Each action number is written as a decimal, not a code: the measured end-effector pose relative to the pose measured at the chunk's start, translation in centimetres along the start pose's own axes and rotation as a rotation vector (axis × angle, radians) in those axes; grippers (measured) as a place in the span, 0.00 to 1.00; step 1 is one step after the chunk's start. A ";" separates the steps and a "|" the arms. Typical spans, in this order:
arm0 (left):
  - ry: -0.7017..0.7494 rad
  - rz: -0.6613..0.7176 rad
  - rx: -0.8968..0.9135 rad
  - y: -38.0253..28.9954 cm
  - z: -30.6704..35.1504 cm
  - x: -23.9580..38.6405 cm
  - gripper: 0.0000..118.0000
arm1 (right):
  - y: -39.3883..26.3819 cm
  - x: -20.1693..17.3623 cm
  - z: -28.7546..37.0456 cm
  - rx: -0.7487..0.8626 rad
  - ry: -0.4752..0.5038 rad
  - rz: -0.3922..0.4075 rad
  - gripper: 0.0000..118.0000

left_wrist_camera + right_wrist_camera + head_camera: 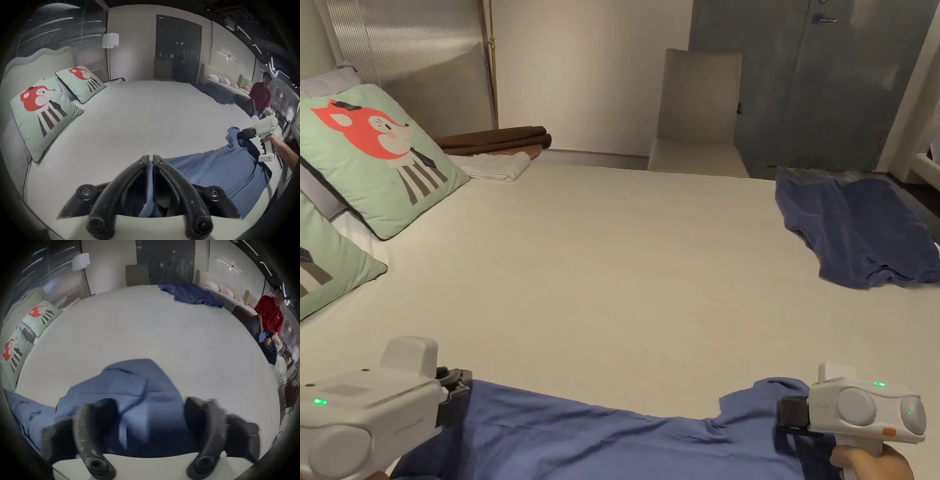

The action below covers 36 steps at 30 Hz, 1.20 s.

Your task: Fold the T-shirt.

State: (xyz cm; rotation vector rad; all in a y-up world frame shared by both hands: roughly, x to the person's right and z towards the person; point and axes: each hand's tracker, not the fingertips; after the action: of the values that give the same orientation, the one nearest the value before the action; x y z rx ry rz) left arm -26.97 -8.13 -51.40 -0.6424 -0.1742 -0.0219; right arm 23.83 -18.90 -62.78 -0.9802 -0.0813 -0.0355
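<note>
Fabric of a blue T-shirt [600, 437] lies along the near edge of the bed [625, 269], spread from the near left corner toward the near right corner. The left gripper [150, 160] is at the shirt's left end. In the left gripper view its two black jaws are pressed together with a thin strip of the blue cloth pinched between them. The right gripper [790, 415] is at the shirt's right end, where the cloth bunches up into a small hump. A hand [872, 464] holds it from below. In the right gripper view the jaws stand wide apart with the blue cloth lying between and under them, so they are not squeezing it; that picture is blurry. In the left gripper view the front of the right gripper touches the raised bit of shirt. A second, darker blue cloth [859, 231] lies crumpled at the far right corner of the bed, well apart from the T-shirt. Two green pillows [375, 156] with a red fox on them lean along the left edge. Some folded brown and white cloths [494, 150] sit at the far left corner. A person in a red top [269, 315] sits past the right edge of the bed.
</note>
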 end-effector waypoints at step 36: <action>0.096 0.252 -0.142 -18.9 9.3 -0.4 0.00 | -25.9 2.8 18.2 0.221 0.077 -0.086 0.03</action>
State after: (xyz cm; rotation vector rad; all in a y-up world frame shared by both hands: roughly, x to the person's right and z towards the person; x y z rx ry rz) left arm -30.22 -17.71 -32.86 -0.7993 0.0017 0.1792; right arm 23.93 -18.22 -30.99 -0.7529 -0.0548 -0.1405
